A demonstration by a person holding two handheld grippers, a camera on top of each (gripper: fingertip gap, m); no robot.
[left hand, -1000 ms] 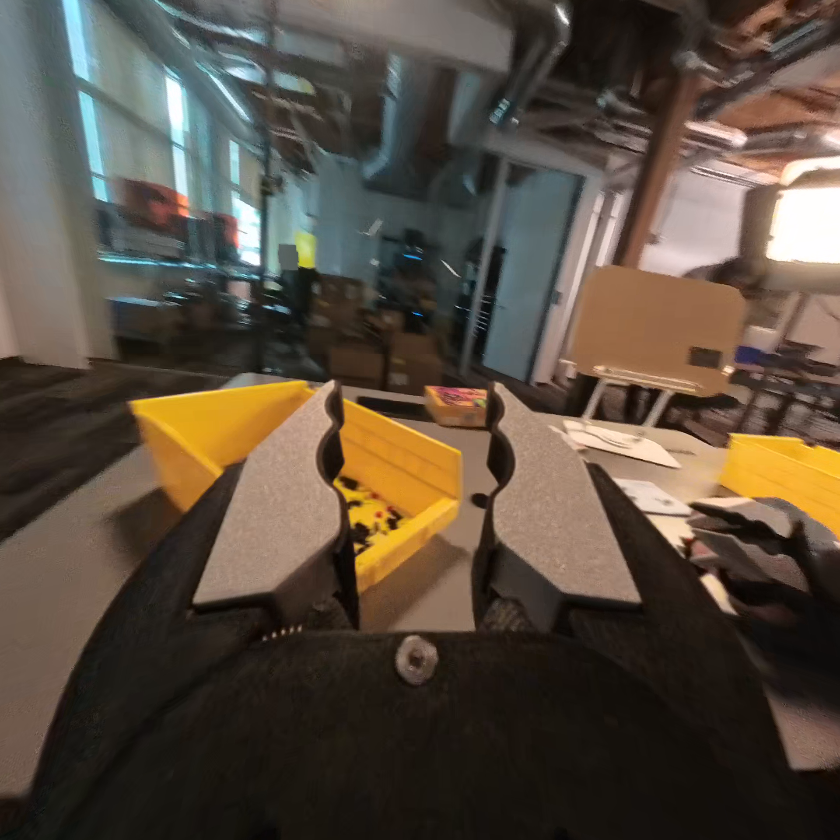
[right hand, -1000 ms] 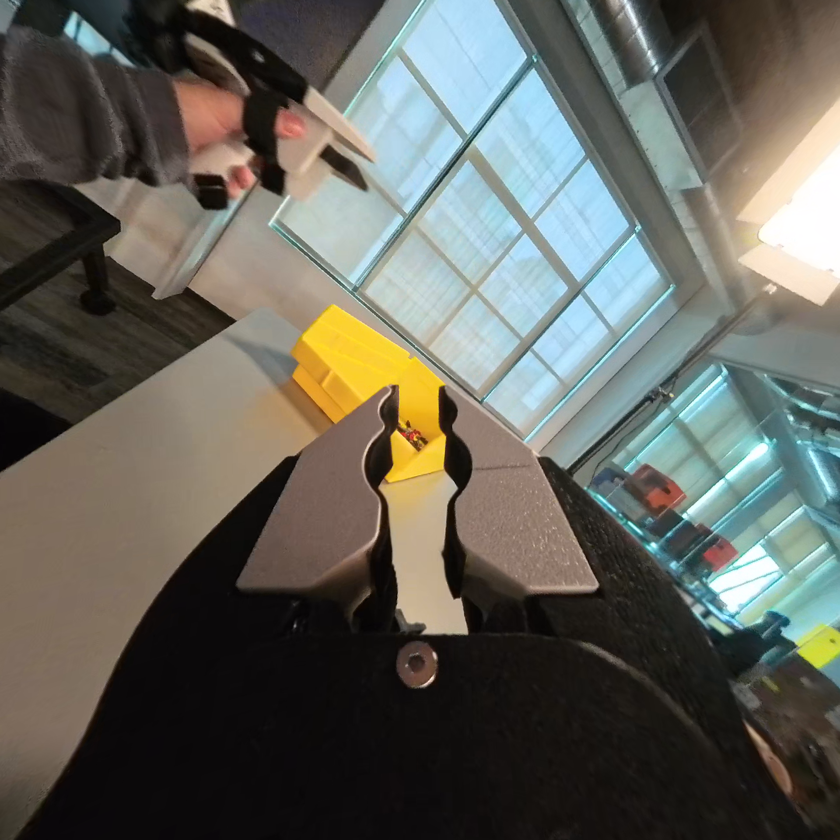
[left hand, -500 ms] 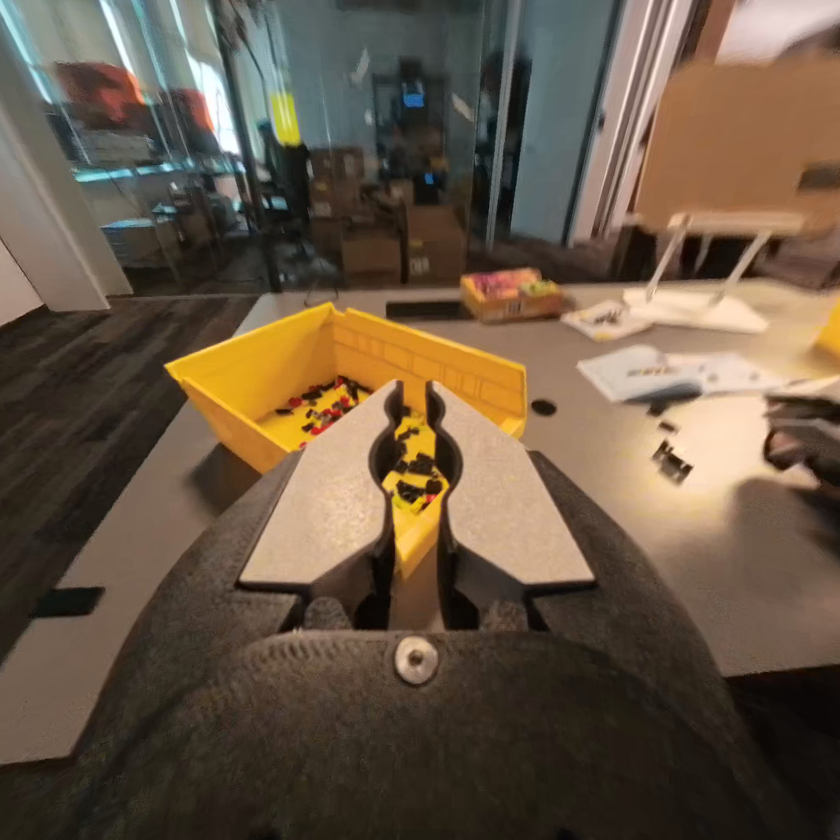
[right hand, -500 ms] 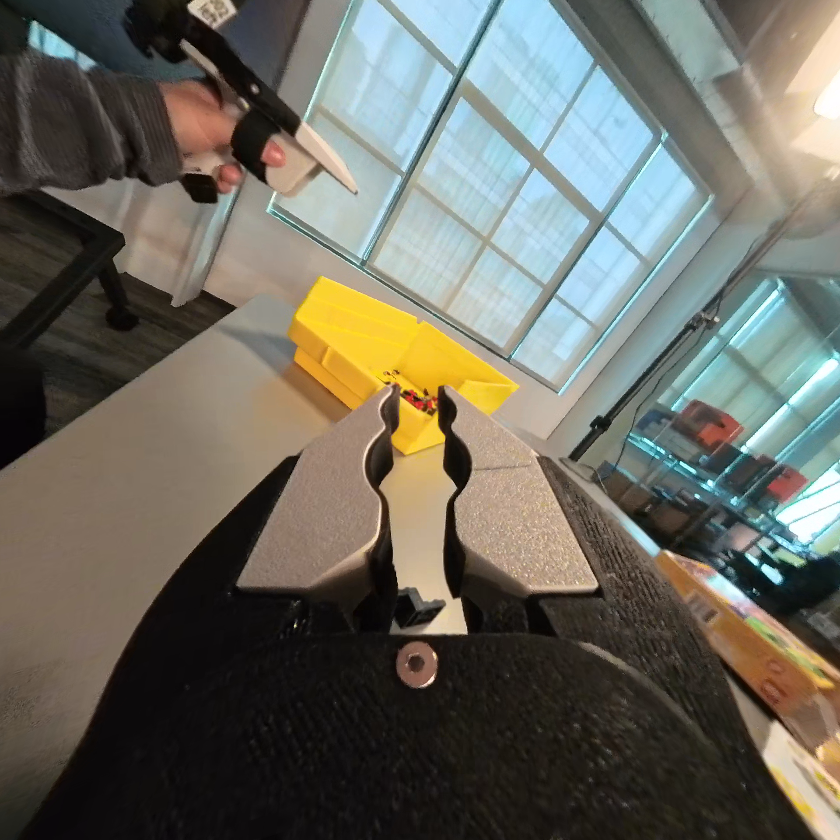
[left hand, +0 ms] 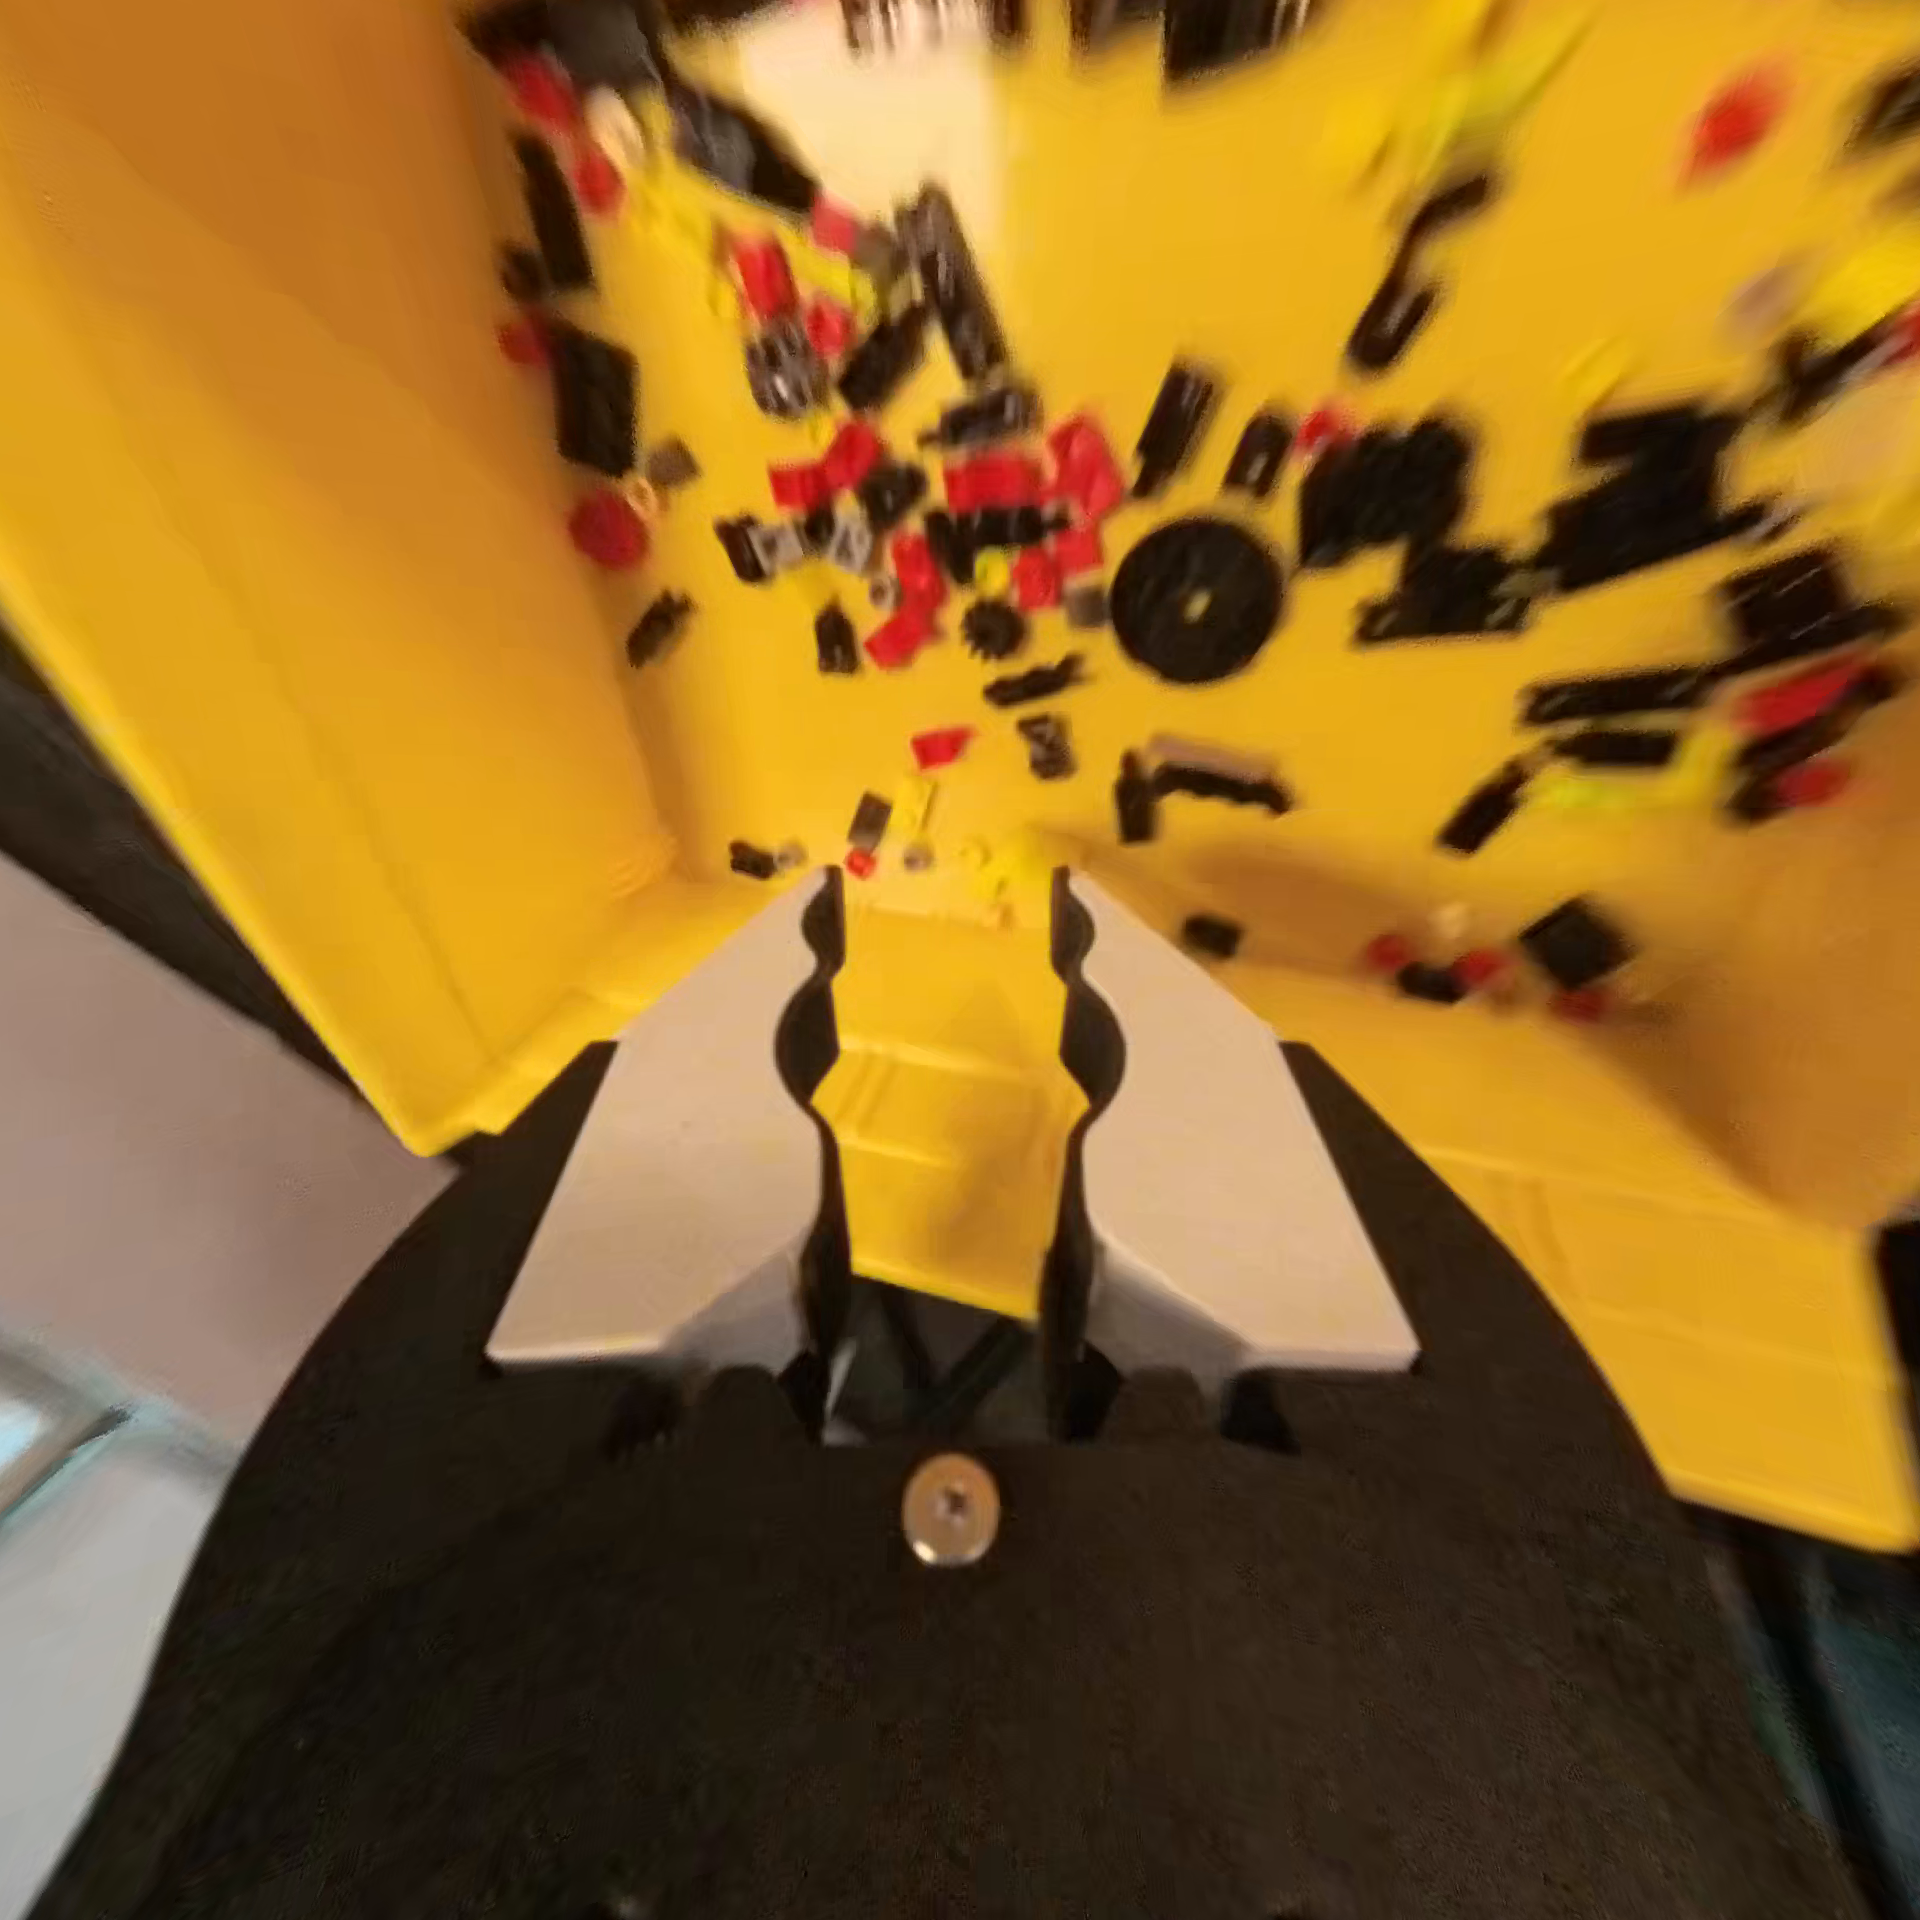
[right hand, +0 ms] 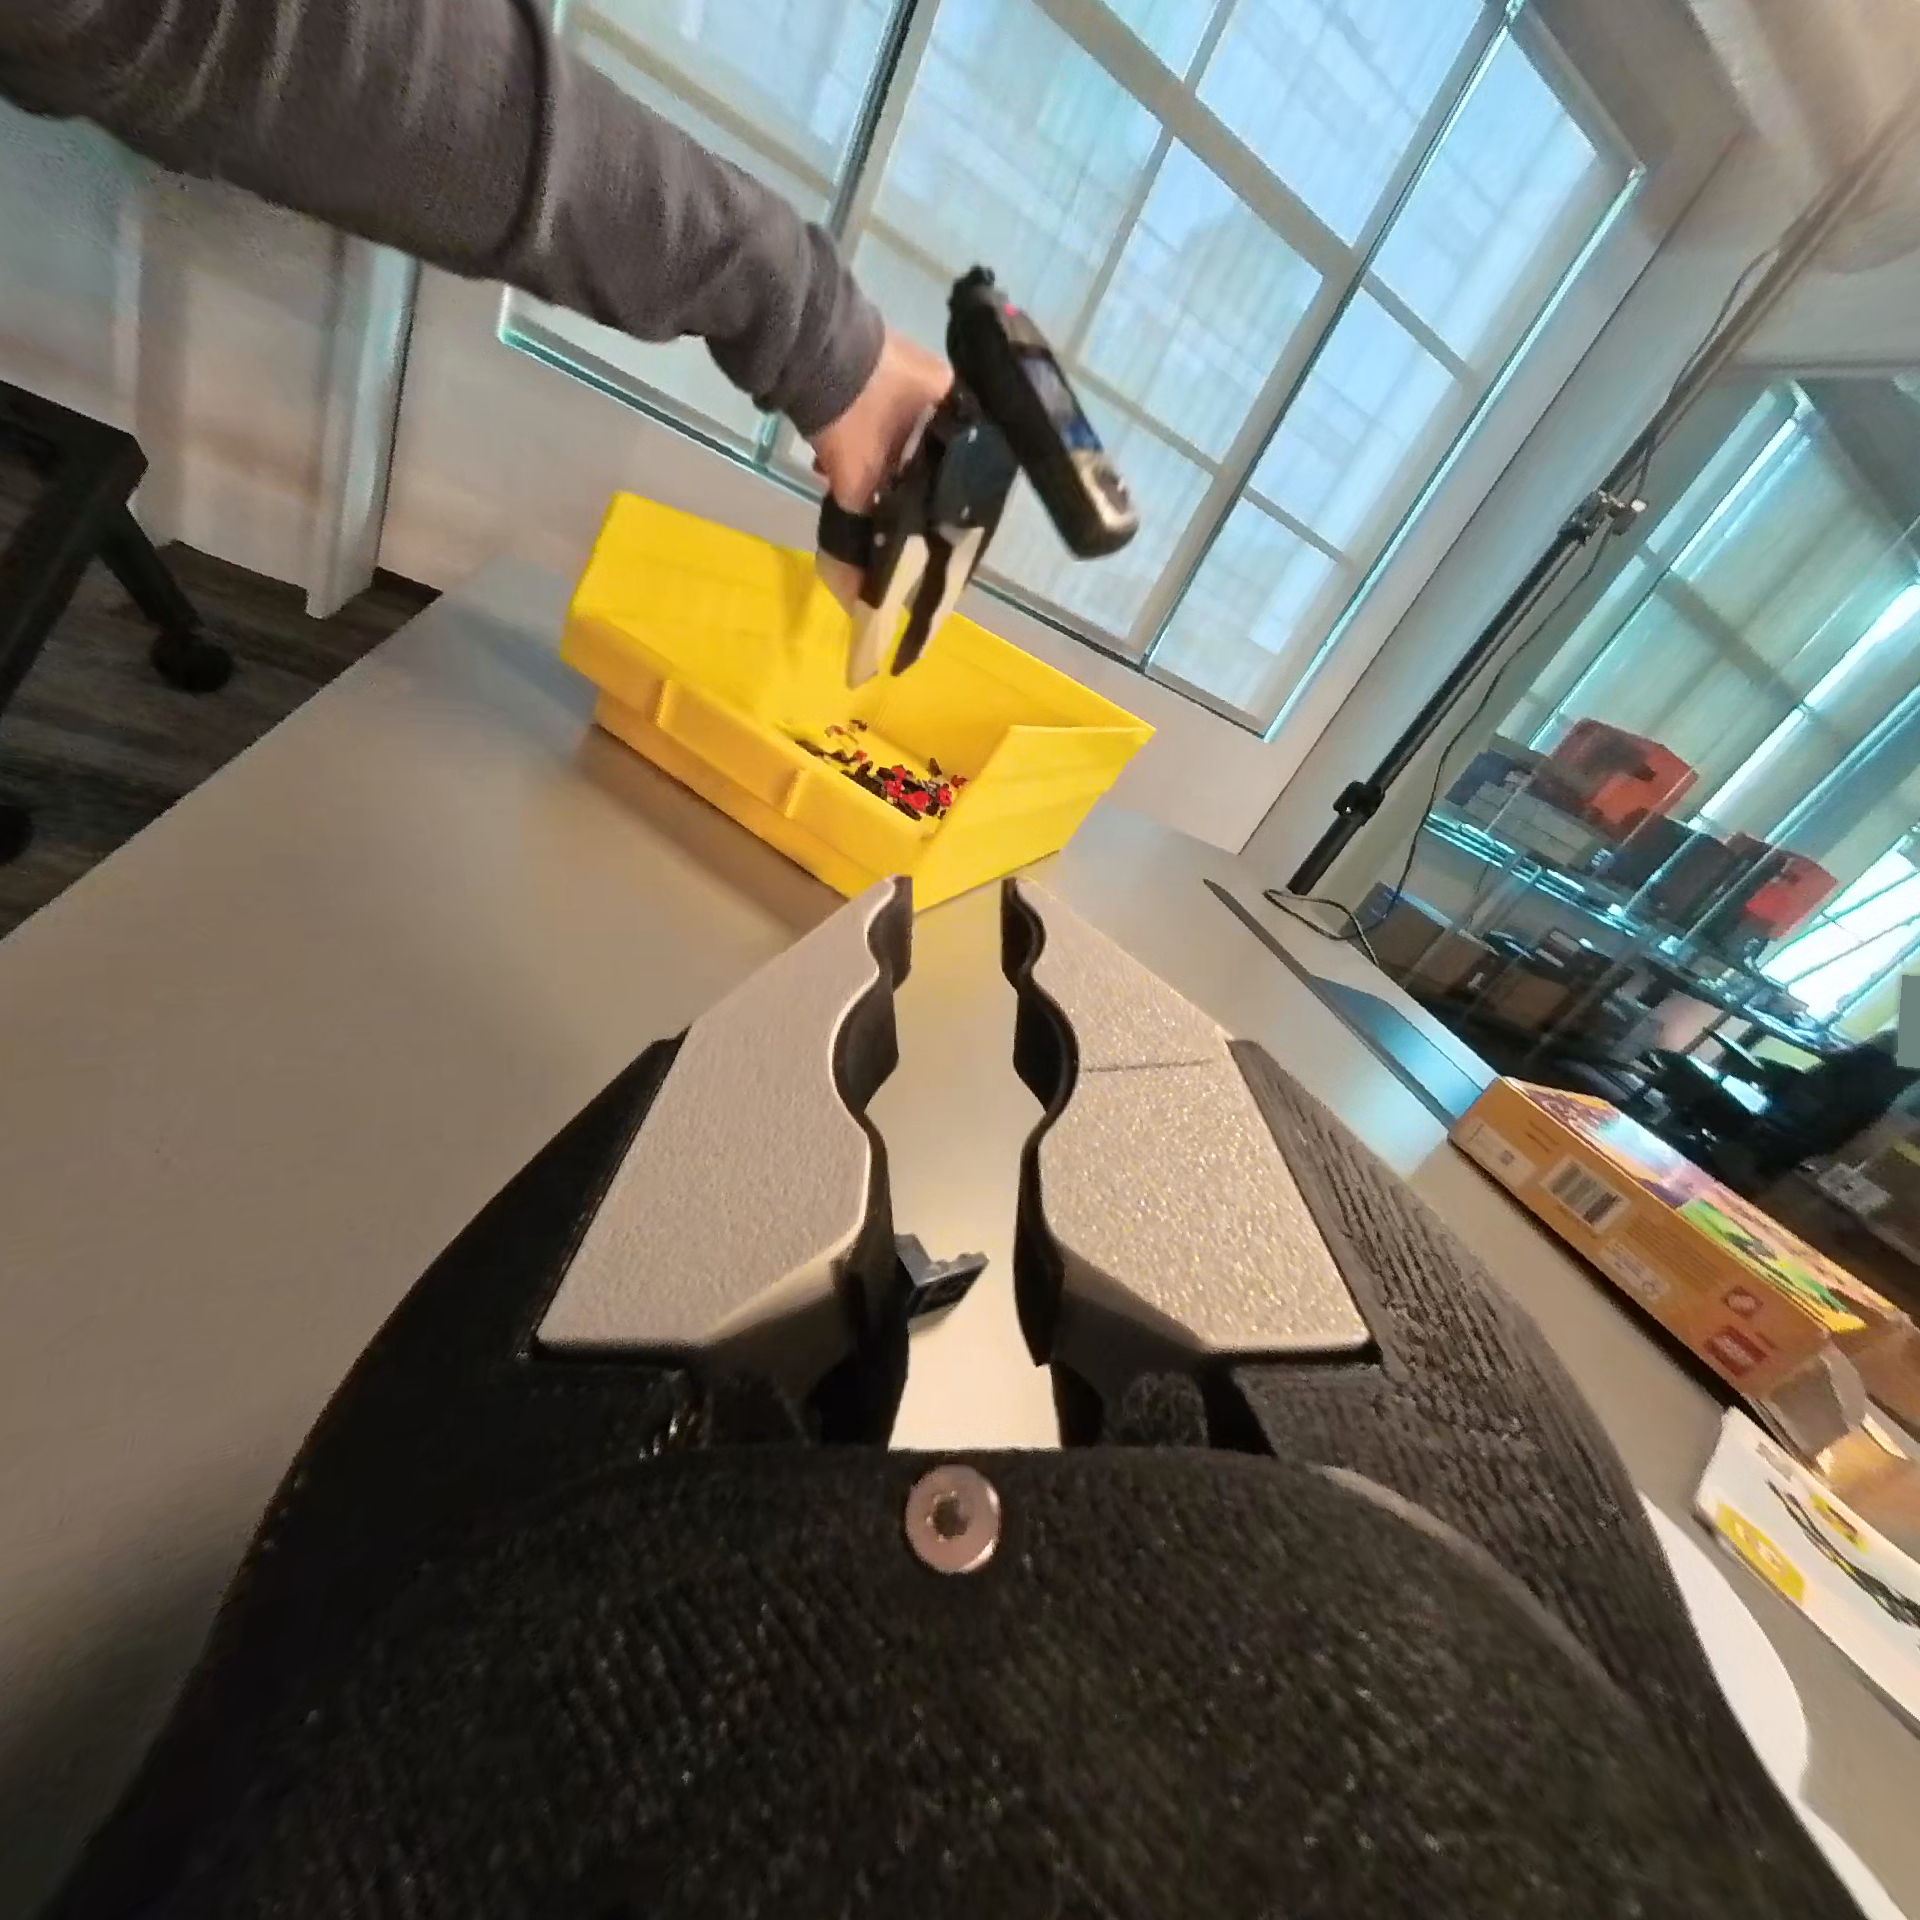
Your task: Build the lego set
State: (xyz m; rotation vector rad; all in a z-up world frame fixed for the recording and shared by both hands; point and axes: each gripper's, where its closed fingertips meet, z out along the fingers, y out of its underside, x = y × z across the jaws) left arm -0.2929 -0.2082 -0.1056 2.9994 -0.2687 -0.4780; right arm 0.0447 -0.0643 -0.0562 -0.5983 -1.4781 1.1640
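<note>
In the left wrist view my left gripper is open and empty, pointing down into a yellow bin. The picture is blurred. Many loose black, red and yellow lego pieces lie on the bin floor, among them a black wheel. In the right wrist view my right gripper is open with a narrow gap, low over the grey table. A small black lego piece shows in the gap near the finger bases, apparently lying on the table. The left gripper hangs over the yellow bin there.
A person's grey sleeve and hand reach in from the upper left. An orange lego box and a white booklet lie at the table's right side. A black stand and shelves are behind the table. Some 35 centimeters of space lies between my two pairs of fingers. To reach the black wheel in a straight line is about 6 centimeters for my left fingers, about 35 centimeters for my right.
My left gripper has swung down from level to over the yellow bin, and its jaws are wider than half a second ago. My right gripper has tilted down toward the table.
</note>
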